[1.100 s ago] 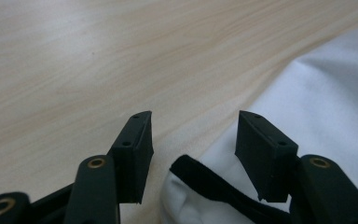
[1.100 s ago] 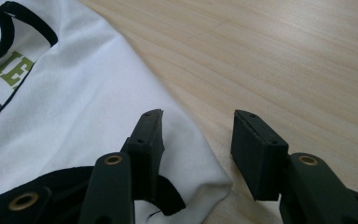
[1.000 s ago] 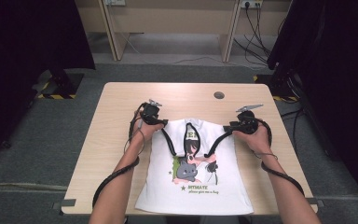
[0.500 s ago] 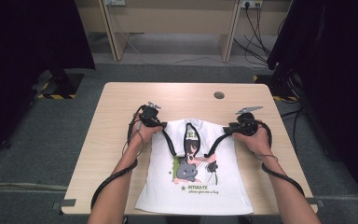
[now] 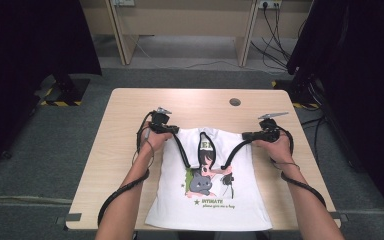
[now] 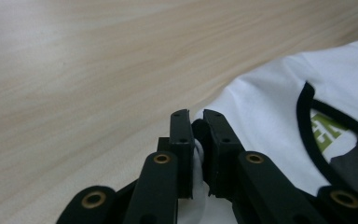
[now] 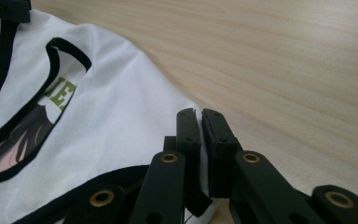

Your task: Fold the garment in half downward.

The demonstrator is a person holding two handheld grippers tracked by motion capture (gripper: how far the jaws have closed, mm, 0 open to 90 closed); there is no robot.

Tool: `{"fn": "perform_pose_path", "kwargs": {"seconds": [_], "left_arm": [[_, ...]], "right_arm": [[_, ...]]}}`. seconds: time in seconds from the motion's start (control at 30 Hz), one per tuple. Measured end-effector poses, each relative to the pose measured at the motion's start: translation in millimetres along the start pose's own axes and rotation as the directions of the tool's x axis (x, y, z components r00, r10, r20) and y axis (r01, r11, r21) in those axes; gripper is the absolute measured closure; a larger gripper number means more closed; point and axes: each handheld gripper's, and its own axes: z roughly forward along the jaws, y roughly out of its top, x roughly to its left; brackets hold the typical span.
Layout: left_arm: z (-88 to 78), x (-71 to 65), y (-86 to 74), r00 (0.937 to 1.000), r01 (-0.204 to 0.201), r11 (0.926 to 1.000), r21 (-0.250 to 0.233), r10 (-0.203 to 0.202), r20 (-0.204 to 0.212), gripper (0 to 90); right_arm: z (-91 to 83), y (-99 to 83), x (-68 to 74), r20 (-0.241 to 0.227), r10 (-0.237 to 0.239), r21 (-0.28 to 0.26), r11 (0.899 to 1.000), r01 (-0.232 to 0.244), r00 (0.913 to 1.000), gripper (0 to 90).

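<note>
1. Lying flat on the near half of the light wooden table (image 5: 130,107), the white sleeveless cotton shirt with black trim and a cartoon print (image 5: 215,205) has its hem at the person's edge and its shoulders toward the middle of the table.
2. Left gripper (image 6: 196,128): its jaws have just been closing, and now they pinch white cloth at the left shoulder corner.
3. Right gripper (image 7: 200,126): its jaws have just been closing also, and they clamp the edge of the right shoulder.
4. To do this step well, I think both grips must keep firm and both hands should lift together, evenly.
5. Beyond the shoulders the table top is free, so the shirt can be carried there.
</note>
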Motion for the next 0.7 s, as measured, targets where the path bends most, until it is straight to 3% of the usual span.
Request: {"fn": "perform_pose_path", "kwargs": {"seconds": [0.23,0.7], "left_arm": [[-9.4,-0.9,12.4,0.9998,0.010,0.9987,-0.049,-0.009,0.016,82.1],[-18.0,2.5,18.0,0.9984,0.052,0.9920,-0.116,-0.049,0.027,82.0]], "right_arm": [[-7.8,10.5,-0.7,-0.009,0.019,-0.026,0.999,-0.019,0.9998,86.6],[-21.2,28.8,0.9,-0.023,0.041,-0.081,0.996,-0.043,0.9989,86.6]]}}
